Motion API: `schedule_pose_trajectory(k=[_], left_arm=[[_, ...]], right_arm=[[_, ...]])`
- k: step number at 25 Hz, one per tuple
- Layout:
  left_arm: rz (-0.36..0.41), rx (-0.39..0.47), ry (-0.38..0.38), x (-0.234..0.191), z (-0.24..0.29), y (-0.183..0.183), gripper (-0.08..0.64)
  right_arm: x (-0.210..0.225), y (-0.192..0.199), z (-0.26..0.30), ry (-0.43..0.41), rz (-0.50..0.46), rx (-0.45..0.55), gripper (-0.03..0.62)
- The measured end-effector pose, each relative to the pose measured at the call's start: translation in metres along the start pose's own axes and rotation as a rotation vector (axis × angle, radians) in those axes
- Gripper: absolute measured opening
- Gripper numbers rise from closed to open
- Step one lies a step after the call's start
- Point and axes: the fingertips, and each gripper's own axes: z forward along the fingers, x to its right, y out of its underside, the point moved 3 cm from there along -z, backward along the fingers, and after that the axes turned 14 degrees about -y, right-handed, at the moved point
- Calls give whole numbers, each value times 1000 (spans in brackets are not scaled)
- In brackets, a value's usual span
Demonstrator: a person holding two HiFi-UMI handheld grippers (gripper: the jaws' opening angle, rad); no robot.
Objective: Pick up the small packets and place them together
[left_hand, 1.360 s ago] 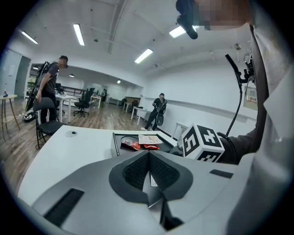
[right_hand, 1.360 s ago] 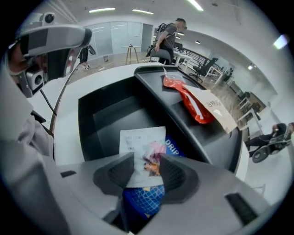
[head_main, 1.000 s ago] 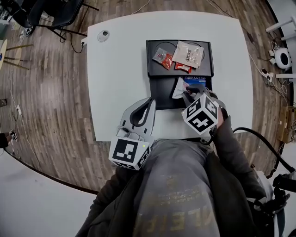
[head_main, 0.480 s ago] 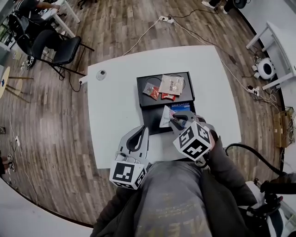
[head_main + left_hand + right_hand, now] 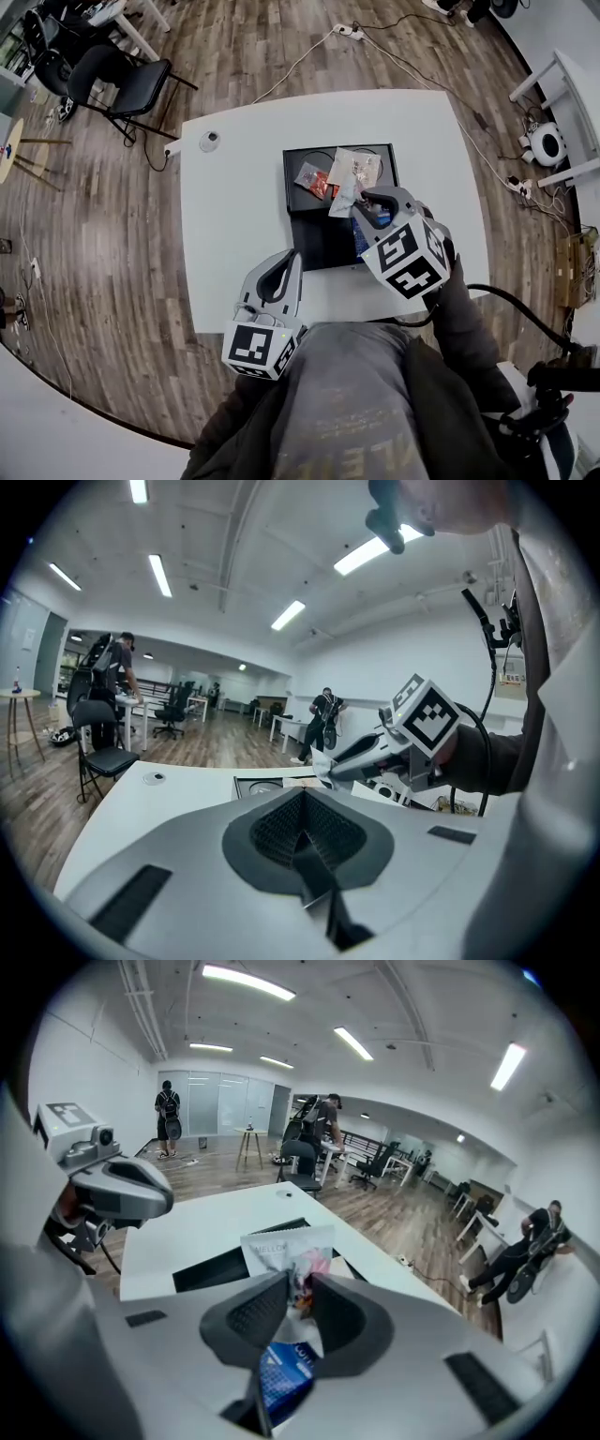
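A black tray [image 5: 314,239] lies on the white table [image 5: 234,216]. At its far end lie a red packet [image 5: 312,178] and a white packet [image 5: 356,165]. My right gripper [image 5: 361,199] is over the tray's middle, shut on a white packet with pink print [image 5: 343,199]; the same packet [image 5: 289,1251] sticks out between the jaws of that gripper [image 5: 298,1302]. A blue packet [image 5: 367,227] lies on the tray under it. My left gripper [image 5: 291,255] hovers at the table's near edge, shut and empty, and its pads [image 5: 281,827] meet.
A small round object [image 5: 209,142] sits at the table's far left corner. Black chairs [image 5: 131,80] and cables [image 5: 309,52] are on the wooden floor beyond. White furniture [image 5: 562,84] stands at the right. People stand far off in both gripper views.
My right gripper has carried the white packet from the tray's near end, by the blue packet, toward the packets at the far end. The left gripper has stayed at the table's edge.
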Motion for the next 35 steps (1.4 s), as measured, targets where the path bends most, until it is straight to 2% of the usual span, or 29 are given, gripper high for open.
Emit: schedule_pose_trajectory(k=[4, 11, 19, 25, 29, 35], left_arm=[[-20, -28, -31, -7, 7, 6, -3], [-57, -73, -97, -28, 20, 10, -3], [-84, -101, -109, -34, 35, 19, -3], [-82, -94, -100, -35, 36, 18, -3], [-69, -78, -80, -31, 30, 13, -3], [-35, -28, -24, -13, 24, 1, -3]], right_arm=[[28, -11, 13, 21, -24, -22, 81], [54, -22, 45, 2, -35, -41, 88], [59, -15, 68, -43, -46, -69, 120], [59, -20, 62, -45, -27, -29, 163], [55, -21, 45, -8, -7, 5, 163], [53, -14, 1, 116, 1, 50, 163]])
